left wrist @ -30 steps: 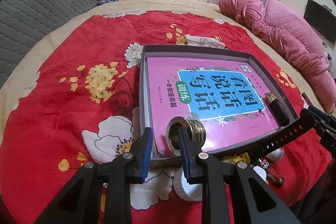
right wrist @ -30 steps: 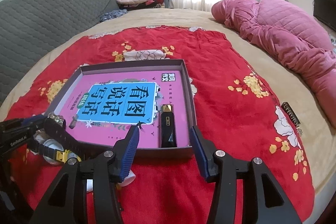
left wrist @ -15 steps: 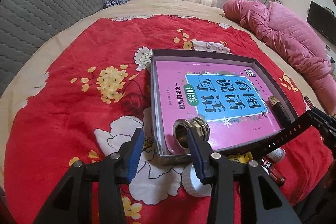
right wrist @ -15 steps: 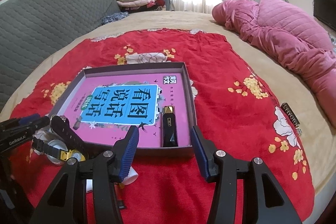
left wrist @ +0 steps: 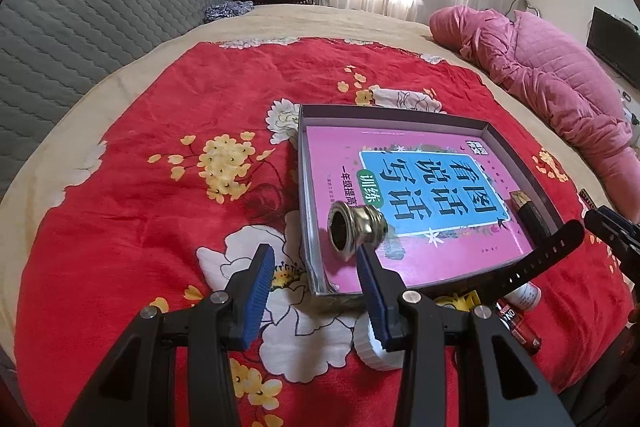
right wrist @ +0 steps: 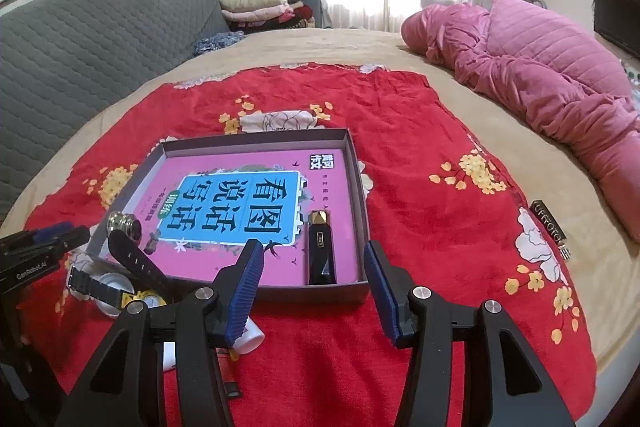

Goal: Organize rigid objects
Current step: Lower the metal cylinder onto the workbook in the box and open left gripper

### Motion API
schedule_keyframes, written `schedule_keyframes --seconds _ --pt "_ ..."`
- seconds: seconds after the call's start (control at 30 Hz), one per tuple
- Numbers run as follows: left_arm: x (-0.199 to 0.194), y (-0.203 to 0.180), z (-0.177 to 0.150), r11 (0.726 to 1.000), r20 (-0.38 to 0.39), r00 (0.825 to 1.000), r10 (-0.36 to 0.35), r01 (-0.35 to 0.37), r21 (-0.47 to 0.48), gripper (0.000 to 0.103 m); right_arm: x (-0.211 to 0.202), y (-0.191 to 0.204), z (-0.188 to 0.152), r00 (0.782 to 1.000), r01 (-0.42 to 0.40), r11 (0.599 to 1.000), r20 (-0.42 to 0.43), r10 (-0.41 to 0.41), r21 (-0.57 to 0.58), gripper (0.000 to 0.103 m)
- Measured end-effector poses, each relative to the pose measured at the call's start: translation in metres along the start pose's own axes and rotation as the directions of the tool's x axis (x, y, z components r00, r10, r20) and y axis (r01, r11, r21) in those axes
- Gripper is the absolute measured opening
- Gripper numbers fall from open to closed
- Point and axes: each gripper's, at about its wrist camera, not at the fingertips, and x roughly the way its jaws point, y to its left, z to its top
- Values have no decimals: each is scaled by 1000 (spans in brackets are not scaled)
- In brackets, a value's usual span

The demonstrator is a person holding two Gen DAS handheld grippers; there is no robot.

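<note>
A shallow grey box (left wrist: 400, 115) (right wrist: 360, 195) lies on the red flowered blanket and holds a pink book (left wrist: 420, 187) (right wrist: 248, 195). A metal threaded fitting (left wrist: 356, 229) (right wrist: 122, 225) lies on its side in the box's near-left corner. A black and gold lighter (right wrist: 320, 251) (left wrist: 530, 215) lies along the box's right wall. My left gripper (left wrist: 316, 279) is open and empty, just outside the box's near corner. My right gripper (right wrist: 312, 279) is open and empty in front of the box's near edge. A black watch with a yellow face (right wrist: 136, 275) leans on the box edge.
A white round cap (left wrist: 376, 347), a small white bottle (right wrist: 250, 335) and a red-labelled battery (left wrist: 516, 323) lie on the blanket in front of the box. A dark bar (right wrist: 548, 231) lies at the right blanket edge. A pink quilt (right wrist: 540, 75) lies far right.
My left gripper has opened wider and drawn back from the metal fitting, which now lies free in the box. My right gripper has pulled back slightly.
</note>
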Motion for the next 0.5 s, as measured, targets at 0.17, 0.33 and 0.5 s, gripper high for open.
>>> schedule_keyframes --seconds 0.17,0.33,0.5 --pt "-5 -3 0 1000 17 1000 -6 6 4 43 -5 0 2 1000 -1 1000 14 1 3 55" --pt "-17 -5 1 1000 51 998 -24 24 5 43 -11 -1 4 999 -12 1000 38 12 4 61" --pt "-30 -6 4 999 94 995 -37 38 -9 43 -14 0 4 999 -24 1000 44 24 4 62"
